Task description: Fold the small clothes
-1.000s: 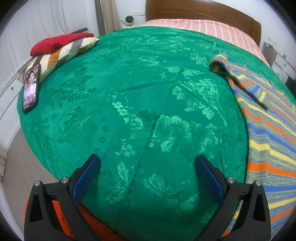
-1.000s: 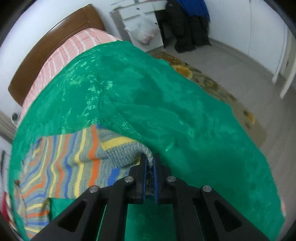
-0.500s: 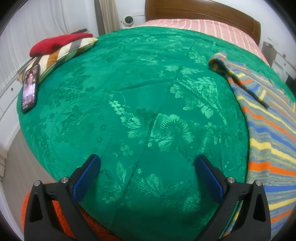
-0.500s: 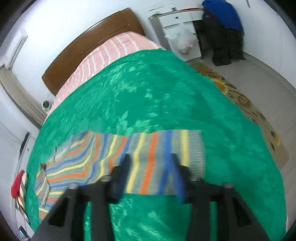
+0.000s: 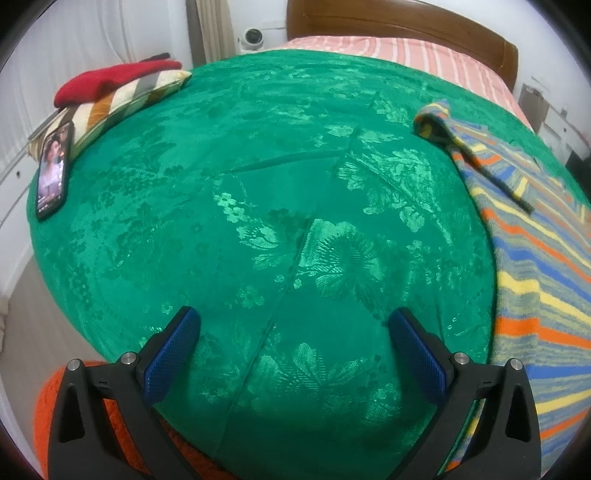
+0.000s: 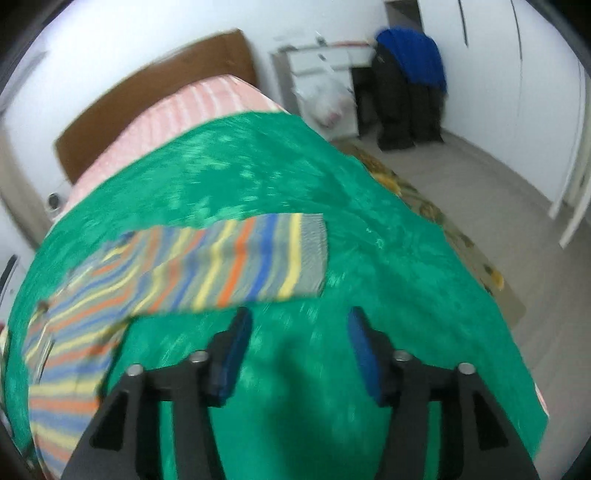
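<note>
Since one second ago the right gripper has let go of the sweater: then its jaws were clenched on the grey cuff, now they have just been opening, they stand apart with nothing between them, and they have pulled back from the knit. In the right wrist view, which is blurred, the sleeve lies flat across the green bedspread, with its grey ribbed cuff just beyond the tips, not touching them. The rest of the striped sweater spreads toward the lower left of that view.

On the other side almost nothing has changed. The left gripper hangs over the bedspread with its jaws wide and released, nothing between the blue pads. In this view the sweater lies along the right edge, well apart from the jaws, and one rolled cuff sticks out at its far end.

Far on the left side a phone with a lit screen lies on the bedspread, beside a striped pillow which carries a red cloth. Behind the bedspread a pink striped sheet reaches to the wooden headboard.
</note>
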Tool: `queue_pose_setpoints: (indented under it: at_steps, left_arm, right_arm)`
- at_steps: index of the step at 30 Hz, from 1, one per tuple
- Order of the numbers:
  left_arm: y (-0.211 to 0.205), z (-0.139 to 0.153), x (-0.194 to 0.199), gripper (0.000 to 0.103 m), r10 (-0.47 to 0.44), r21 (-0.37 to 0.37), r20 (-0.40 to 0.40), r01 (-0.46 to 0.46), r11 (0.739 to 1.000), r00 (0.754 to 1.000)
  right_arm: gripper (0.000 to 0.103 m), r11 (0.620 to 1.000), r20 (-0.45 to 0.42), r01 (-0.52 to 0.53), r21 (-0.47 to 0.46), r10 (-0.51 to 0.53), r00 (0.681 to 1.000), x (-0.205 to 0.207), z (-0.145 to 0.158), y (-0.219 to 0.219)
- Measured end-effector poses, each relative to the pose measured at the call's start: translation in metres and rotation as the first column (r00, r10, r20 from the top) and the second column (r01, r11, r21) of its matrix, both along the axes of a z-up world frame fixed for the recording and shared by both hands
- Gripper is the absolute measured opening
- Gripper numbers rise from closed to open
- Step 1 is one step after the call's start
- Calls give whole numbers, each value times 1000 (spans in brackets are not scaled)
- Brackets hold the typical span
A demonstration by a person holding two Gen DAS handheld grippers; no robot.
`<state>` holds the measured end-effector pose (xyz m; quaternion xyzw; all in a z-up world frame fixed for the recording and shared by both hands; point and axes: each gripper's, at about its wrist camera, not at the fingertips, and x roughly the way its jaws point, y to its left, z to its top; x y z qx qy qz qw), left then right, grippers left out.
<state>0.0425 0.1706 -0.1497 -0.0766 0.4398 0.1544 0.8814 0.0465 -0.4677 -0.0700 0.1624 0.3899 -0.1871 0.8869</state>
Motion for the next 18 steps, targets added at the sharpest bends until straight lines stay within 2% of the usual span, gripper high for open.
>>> queue_pose_setpoints:
  at_steps: [1, 6, 9, 11, 13, 15, 17, 18]
  left_arm:
    - [1, 0, 0, 103, -1, -7, -2, 1, 1000, 1000]
    - [2, 8, -4, 102, -13, -26, 6, 13, 1000, 1000]
    - [-7, 29, -14, 102, -48, 23, 64, 46, 999, 997]
    - [-21, 52, -17, 102, -115, 79, 118, 106, 991, 986]
    - [-38, 80, -9, 102, -222, 111, 163, 205, 972, 961]
    - [-57, 102, 8, 102, -333, 133, 174, 313, 941, 927]
    - [-84, 117, 31, 102, -447, 155, 164, 425, 892, 879]
    - [-104, 120, 48, 102, -527, 155, 143, 507, 848, 838]
  right_arm:
    - [64, 1000, 16, -18, -7, 19, 1000, -10, 0, 7]
    - [65, 992, 82, -97, -78, 103, 991, -44, -8, 53]
    - [65, 992, 106, -101, -80, 109, 988, -53, -21, 71]
    - [65, 991, 101, -109, -80, 117, 988, -62, -27, 81]
    - [65, 987, 83, -131, -93, 139, 987, -65, -31, 89]
    - [65, 983, 85, -149, -111, 158, 984, -63, -30, 96]
    - [68, 983, 89, -153, -106, 162, 983, -61, -34, 97]
    - [68, 983, 85, -154, -96, 162, 983, -61, -37, 99]
